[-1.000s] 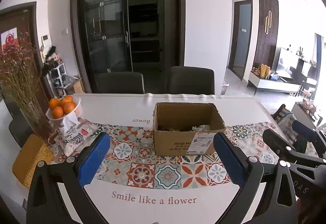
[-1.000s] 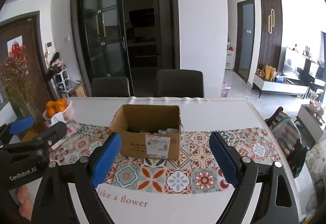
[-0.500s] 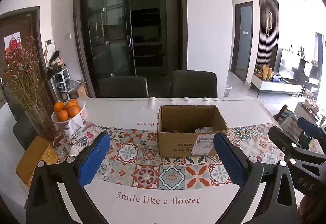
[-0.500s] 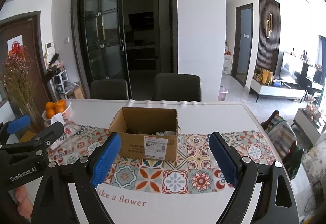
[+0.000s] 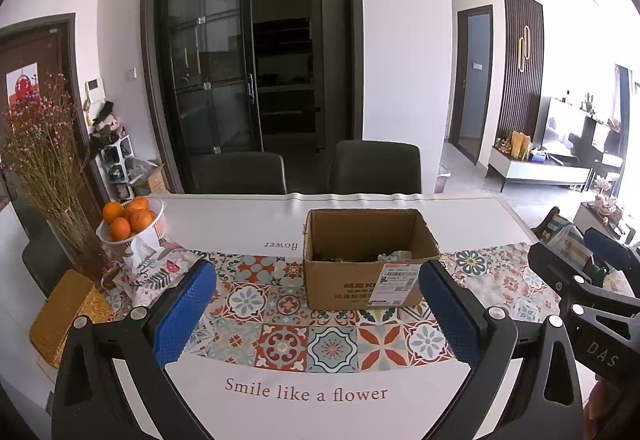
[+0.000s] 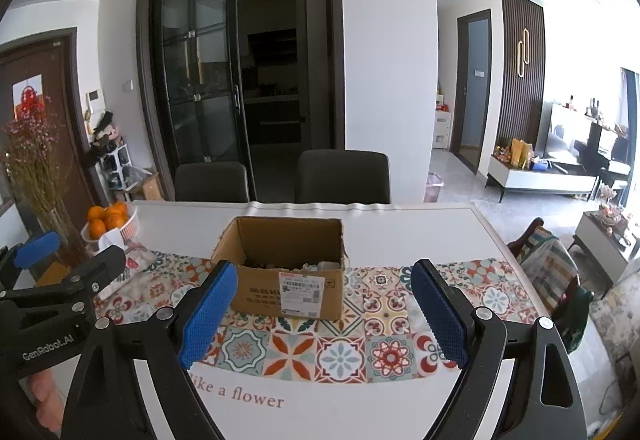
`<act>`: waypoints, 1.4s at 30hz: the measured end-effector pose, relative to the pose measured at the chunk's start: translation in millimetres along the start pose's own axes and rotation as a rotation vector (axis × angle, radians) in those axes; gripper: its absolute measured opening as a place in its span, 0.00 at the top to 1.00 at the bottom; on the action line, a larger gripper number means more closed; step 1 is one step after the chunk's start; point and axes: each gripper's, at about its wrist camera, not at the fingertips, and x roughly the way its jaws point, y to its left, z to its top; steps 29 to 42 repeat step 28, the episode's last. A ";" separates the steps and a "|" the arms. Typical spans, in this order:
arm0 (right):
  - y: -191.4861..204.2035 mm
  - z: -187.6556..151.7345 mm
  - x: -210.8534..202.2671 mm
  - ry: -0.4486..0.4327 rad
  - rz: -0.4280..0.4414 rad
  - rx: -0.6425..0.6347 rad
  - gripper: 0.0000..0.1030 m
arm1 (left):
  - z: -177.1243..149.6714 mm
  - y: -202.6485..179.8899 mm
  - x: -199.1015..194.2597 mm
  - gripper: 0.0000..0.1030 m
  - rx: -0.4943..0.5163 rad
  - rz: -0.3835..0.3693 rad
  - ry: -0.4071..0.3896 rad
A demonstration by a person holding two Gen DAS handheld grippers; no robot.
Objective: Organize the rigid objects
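left gripper: fingers spread wide, nothing between the blue pads; held above the near edge of the table, pointing at the box. Also shows at the left edge of the right wrist view.
right gripper: fingers wide apart too, nothing held; above the near edge, to the right of the left one. Its tip shows at the right edge of the left wrist view.
cardboard box: open top, upright on the tiled runner, about mid-table, ahead of both grippers and apart from them. White shipping label on the near wall, toward its right corner.
box contents: small items low inside, some pale, some dark; too small to identify.
runner: patterned tile print, runs left to right across the table; box sits on its far half.
table: white cover, "Smile like a flower" printed along the near edge, same text mirrored along the far side of the runner.
oranges: piled in a white basket near the left edge.
dried flowers: in a glass vase at the left edge, just beside the basket.
floral cloth: on the left end of the runner, in front of the basket.
yellow woven mat: near-left corner.
chairs: two dark ones, pushed in at the far edge.
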 end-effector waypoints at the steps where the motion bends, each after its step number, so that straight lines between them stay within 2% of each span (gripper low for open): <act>1: 0.3 0.4 -0.2 -0.001 -0.001 0.000 0.14 | 0.1 0.4 0.6 0.00 -0.001 -0.002 0.001; 19: 1.4 2.6 2.1 0.018 -0.004 0.011 0.14 | -1.3 -3.0 7.7 0.00 -0.007 -0.022 0.030; 42: 1.9 -1.6 0.6 0.017 -0.010 0.014 0.14 | -2.7 -1.4 8.9 0.00 -0.011 -0.028 0.029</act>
